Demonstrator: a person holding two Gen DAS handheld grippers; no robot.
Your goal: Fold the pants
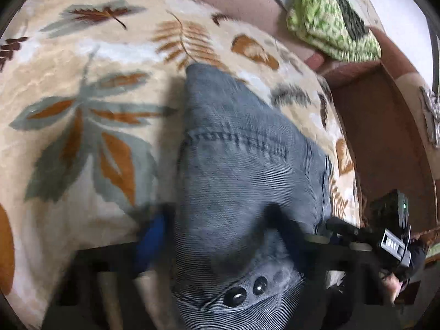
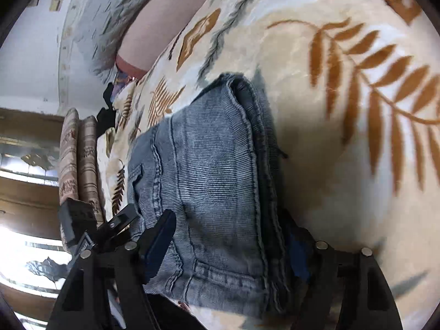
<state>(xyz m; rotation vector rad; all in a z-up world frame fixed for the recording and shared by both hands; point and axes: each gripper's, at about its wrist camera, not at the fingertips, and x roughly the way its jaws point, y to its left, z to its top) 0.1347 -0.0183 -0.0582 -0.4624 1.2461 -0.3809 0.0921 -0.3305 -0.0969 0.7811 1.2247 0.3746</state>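
Folded grey-blue corduroy pants (image 1: 242,165) lie on leaf-patterned cream plush blanket (image 1: 82,143); green patterned cushion (image 1: 330,19) behind, beyond blanket's edge.

Soft daylight is falling across the blanket (image 1: 82,143), and the pants (image 2: 209,165) are casting a dark shadow to one side. Motion blur is smearing the left view, especially near the bottom. Fisheye bending is curving both edges, and windows (image 2: 24,236) are glaring white.
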